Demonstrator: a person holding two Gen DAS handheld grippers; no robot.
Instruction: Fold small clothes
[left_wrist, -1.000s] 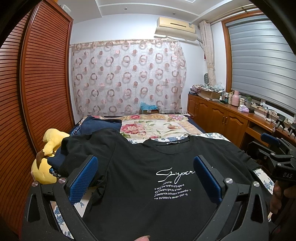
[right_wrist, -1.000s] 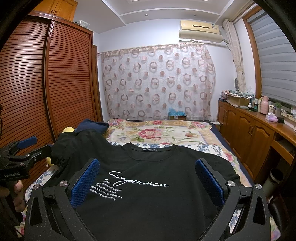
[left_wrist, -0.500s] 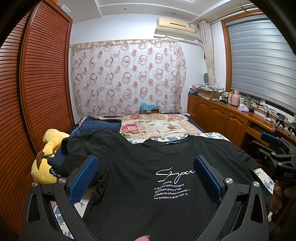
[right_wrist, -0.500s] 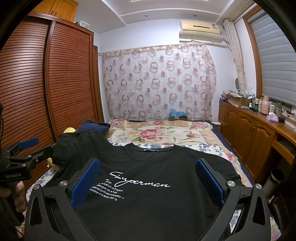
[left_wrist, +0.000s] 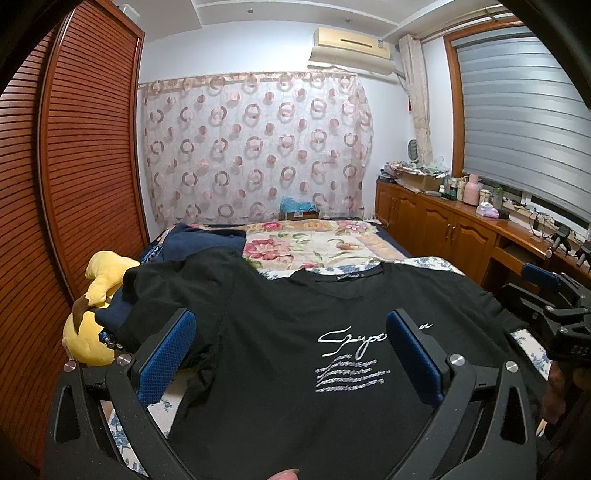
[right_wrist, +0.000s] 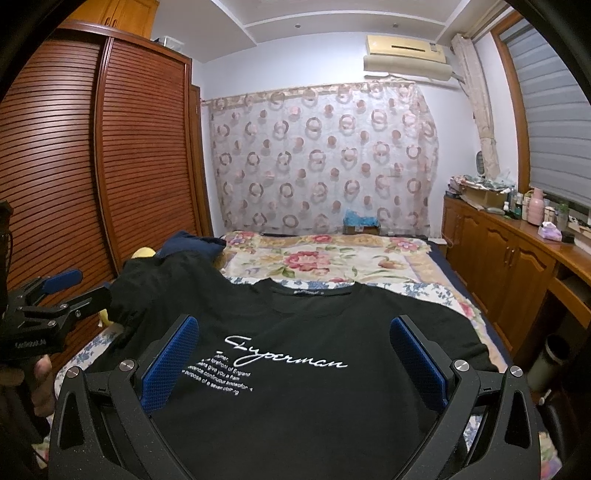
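- Left wrist view: the left tool (left_wrist: 291, 350) hovers over a black T-shirt (left_wrist: 295, 354), its two blue-padded fingers (left_wrist: 164, 356) spread wide and gripping nothing.
- Right wrist view: the right tool (right_wrist: 293, 356) is likewise released, fingers wide apart above the chest print of the same shirt (right_wrist: 314, 332); no cloth lies between the pads.
- Position of the garment: the T-shirt lies front up on the bed (right_wrist: 332, 258), collar toward the curtain (right_wrist: 321, 158), body spread fairly flat. Its sleeve on the wardrobe side (left_wrist: 173, 291) is bunched and rides up onto a dark blue garment (left_wrist: 199, 240) and a yellow plush toy (left_wrist: 92, 306).
- Stage, as judged: folding appears not yet begun; no crease or turned-over panel is visible.
- Doing the step well: each tool should probably travel outward to its own side, the left toward the rumpled sleeve, the right toward the sleeve nearer the wooden cabinets (right_wrist: 509, 266).
- Grip advice: pinch one layer of the shoulder seam and hem edge, not the bedspread beneath; pull the bunched sleeve clear of the plush toy before turning it inward.
- Risk, as judged: soft knit sags and drags, so lifting one side alone could skew the collar line; matched height on both sides would keep the fold straight.
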